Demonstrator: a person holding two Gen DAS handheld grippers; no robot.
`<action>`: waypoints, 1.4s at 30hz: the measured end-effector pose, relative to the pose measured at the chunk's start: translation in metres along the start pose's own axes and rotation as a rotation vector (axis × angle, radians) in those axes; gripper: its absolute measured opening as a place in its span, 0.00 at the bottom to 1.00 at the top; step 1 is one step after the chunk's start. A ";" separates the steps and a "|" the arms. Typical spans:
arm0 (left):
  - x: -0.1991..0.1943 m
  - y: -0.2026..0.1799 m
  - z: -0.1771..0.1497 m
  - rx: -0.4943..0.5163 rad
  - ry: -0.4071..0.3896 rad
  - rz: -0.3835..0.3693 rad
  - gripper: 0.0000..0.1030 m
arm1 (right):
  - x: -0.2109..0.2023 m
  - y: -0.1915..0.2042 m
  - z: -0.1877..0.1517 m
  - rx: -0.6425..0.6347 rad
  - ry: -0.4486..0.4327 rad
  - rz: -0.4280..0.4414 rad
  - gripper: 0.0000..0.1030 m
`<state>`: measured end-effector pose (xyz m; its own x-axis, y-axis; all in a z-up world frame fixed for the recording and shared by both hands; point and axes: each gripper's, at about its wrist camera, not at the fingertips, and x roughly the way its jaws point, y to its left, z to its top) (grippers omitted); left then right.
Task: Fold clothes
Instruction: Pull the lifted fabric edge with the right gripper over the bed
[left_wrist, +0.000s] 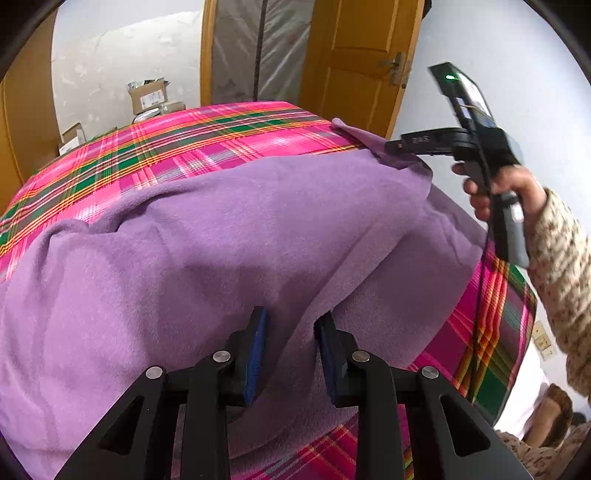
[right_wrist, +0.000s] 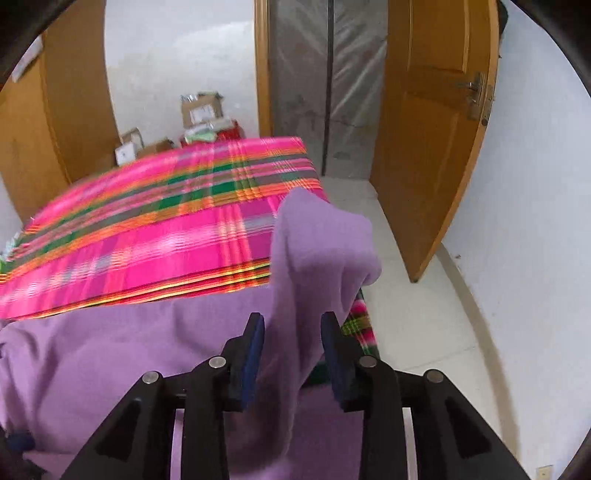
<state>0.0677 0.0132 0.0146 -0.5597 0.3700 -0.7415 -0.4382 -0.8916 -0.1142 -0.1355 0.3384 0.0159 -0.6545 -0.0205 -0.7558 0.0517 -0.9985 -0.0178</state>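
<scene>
**Both claws on the purple garment**

The left gripper (left_wrist: 290, 334) has a raised ridge of the purple garment (left_wrist: 221, 229) between its blue pads, though whether they pinch it I cannot tell. The right gripper (right_wrist: 291, 339) pinches a lifted corner. The garment lies across a pink plaid tablecloth (left_wrist: 207, 144), a wooden door (right_wrist: 432, 147) beyond

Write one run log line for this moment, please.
left tongs: gripping purple cloth | right tongs: lifting its corner | surface: plaid cover

purple garment (left_wrist: 221, 240); pink-green plaid cloth (left_wrist: 207, 144) — blue pads (left_wrist: 256, 350)
</scene>
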 end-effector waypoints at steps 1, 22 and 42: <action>0.000 0.000 0.000 0.002 0.001 0.002 0.27 | 0.006 0.001 0.003 -0.010 0.014 -0.001 0.31; -0.019 -0.013 0.009 0.010 -0.096 0.015 0.08 | -0.064 -0.056 -0.003 0.208 -0.199 0.032 0.05; -0.025 -0.039 -0.006 0.097 -0.082 -0.003 0.08 | -0.091 -0.121 -0.093 0.412 -0.199 0.000 0.03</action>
<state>0.1025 0.0372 0.0334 -0.6124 0.3965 -0.6839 -0.5039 -0.8624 -0.0487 -0.0123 0.4655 0.0260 -0.7885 0.0104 -0.6150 -0.2262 -0.9347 0.2741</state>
